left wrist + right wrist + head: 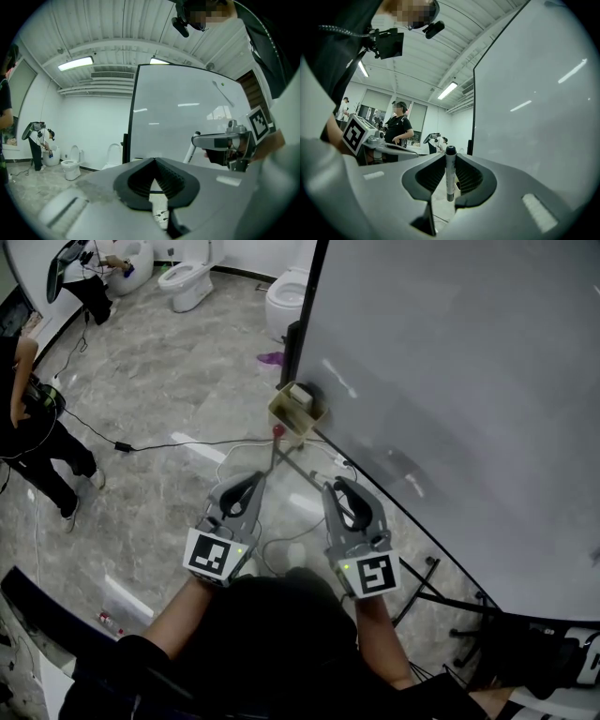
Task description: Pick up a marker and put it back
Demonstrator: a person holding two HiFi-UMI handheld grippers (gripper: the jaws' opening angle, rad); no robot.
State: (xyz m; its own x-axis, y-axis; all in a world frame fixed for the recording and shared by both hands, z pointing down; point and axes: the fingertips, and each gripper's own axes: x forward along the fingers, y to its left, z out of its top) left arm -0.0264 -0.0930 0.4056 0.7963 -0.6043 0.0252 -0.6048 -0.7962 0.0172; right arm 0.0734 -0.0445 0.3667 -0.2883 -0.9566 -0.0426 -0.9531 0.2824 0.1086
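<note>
Obscured items, left to right: person in black [33,437], cut by the head view's left edge. Second person [89,282], far left, small, bent at a white fixture [131,259] and partly hiding it. Thin rod with red tip [277,431] on the near side of the tray [298,411]; what it is cannot be told. Whiteboard [450,381], right, cut off at top and right.

Views compared: head view gives both grippers from above, the jaw gaps hard to read. Left gripper view shows the left gripper [249,486] with its jaws drawn together and nothing between them, and the right gripper [334,491] on its right. Right gripper view alone shows the marker [450,174] plainly: white barrel, dark cap, upright, clamped between that gripper's pads, in the air just left of the whiteboard. It also shows a standing person [397,129] at left.

Counts: toilets [187,282], two plain; grippers, two; marker, one; tray, one; floor cable [159,442], one.
</note>
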